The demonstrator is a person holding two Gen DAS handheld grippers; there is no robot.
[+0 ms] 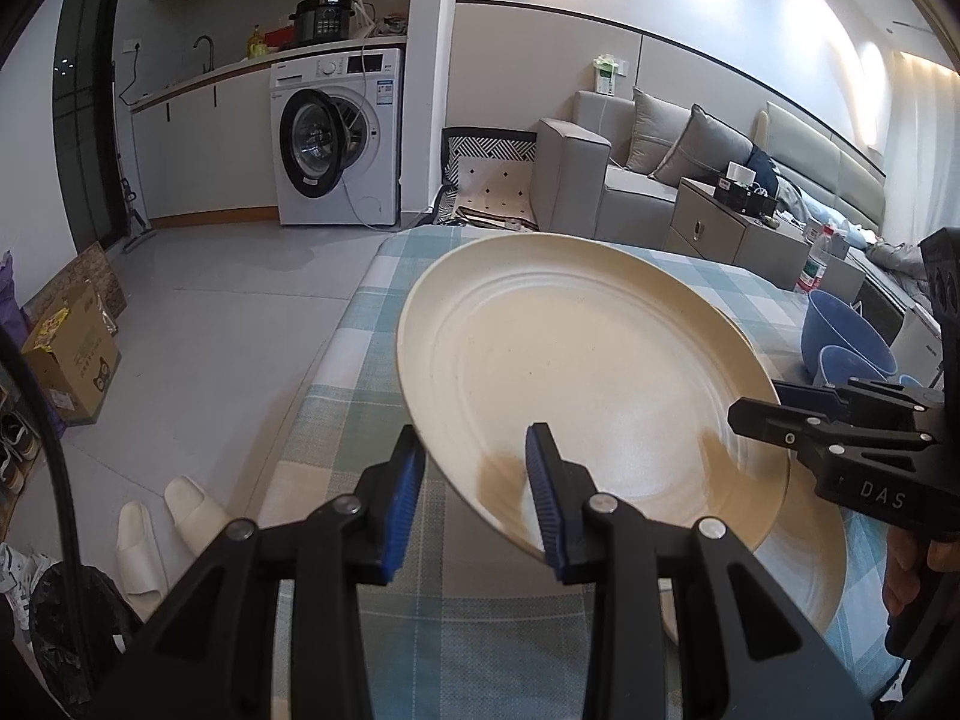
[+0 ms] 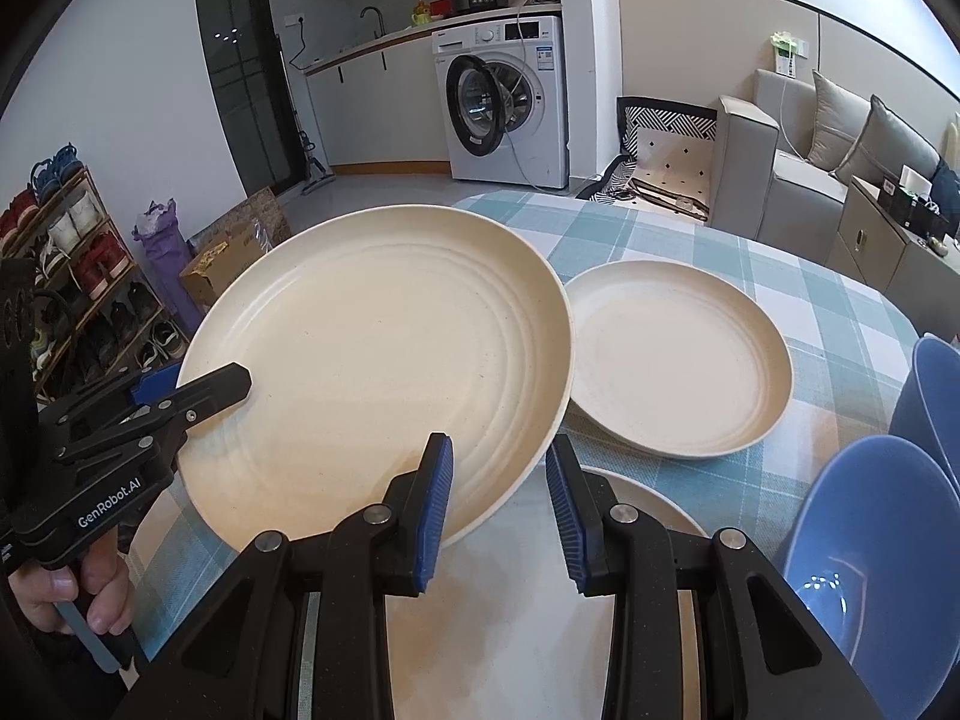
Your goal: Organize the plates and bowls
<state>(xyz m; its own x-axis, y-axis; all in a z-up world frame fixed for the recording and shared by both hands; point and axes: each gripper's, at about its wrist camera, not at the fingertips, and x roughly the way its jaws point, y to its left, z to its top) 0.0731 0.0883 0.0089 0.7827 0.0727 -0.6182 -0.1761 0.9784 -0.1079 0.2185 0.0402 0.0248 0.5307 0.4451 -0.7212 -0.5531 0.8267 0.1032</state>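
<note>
The large cream plate (image 2: 378,360) is held tilted above the checked tablecloth (image 2: 810,300), its far rim raised and its near rim low over a second cream plate (image 2: 648,504) lying flat on the cloth beneath it. Beyond the large plate's right rim a smaller cream plate (image 2: 678,360) rests flat, the raised rim overlapping its left edge in the right wrist view; whether the two touch cannot be told. To the right of that small plate stand two blue bowls (image 2: 888,540), close together at the table's edge. Left of the large plate the table falls away to open floor. The left gripper (image 2: 198,396) comes in from the plate's left side, fingers closed over the rim, with a hand (image 2: 78,594) gripping its handle below. The right gripper (image 2: 498,516) points in at the plate's near-right rim with its blue pads (image 2: 438,510) spread apart; the left pad lies against the plate's edge, the right pad stands clear of it.
</note>
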